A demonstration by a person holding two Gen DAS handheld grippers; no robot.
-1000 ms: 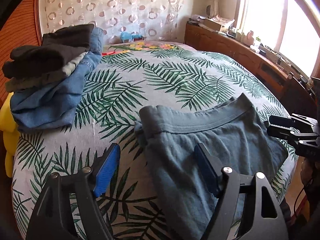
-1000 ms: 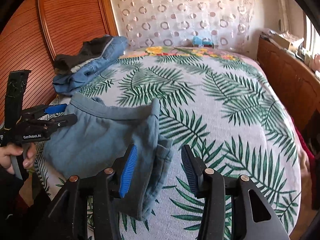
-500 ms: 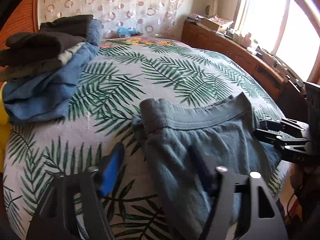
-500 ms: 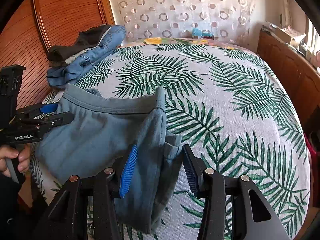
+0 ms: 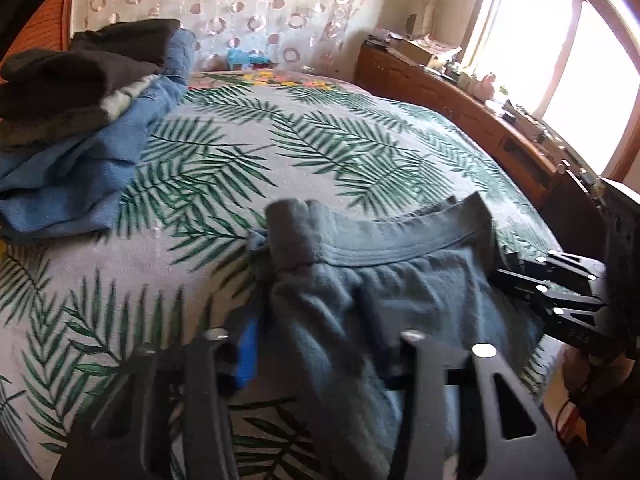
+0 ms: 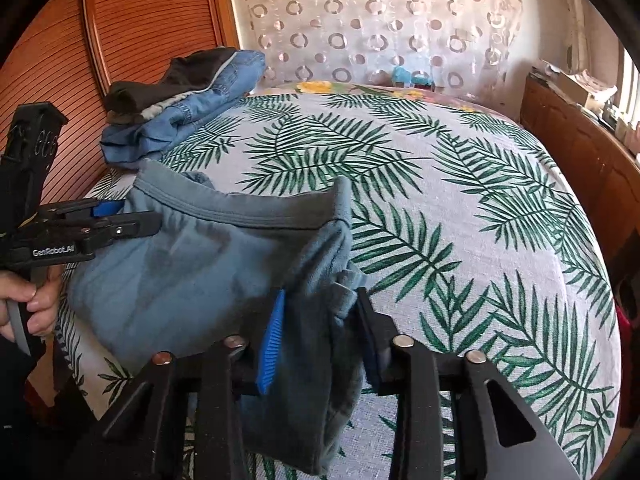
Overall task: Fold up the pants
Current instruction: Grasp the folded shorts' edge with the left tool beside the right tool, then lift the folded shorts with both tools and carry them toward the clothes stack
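Pants (image 6: 192, 280), the soft grey-blue knit ones with the ribbed elastic waistband, sit at the near edge of the bed with the palm-leaf print cover (image 6: 460, 208), waistband facing the far wall and the legs apparently hanging off the edge toward the person. Makes sense to me: with the waist laid flat you can grab both sides and fold it as one piece.

Left gripper (image 5: 316, 344), black frame with blue ribbed pads, is over the left side of the garment. Its jaws are closing with a bunched ridge of fabric between them, but the shot is blurry, so I can't tell if the pads are biting yet.

Right gripper (image 6: 320, 336) is the same deal on the right side: jaws closing around a hanging fold, pads right against the cloth, looks pretty much clamped on.

Pile of folded dark and denim clothes (image 6: 180, 100) sits well apart at the far left corner, probably the done stack.
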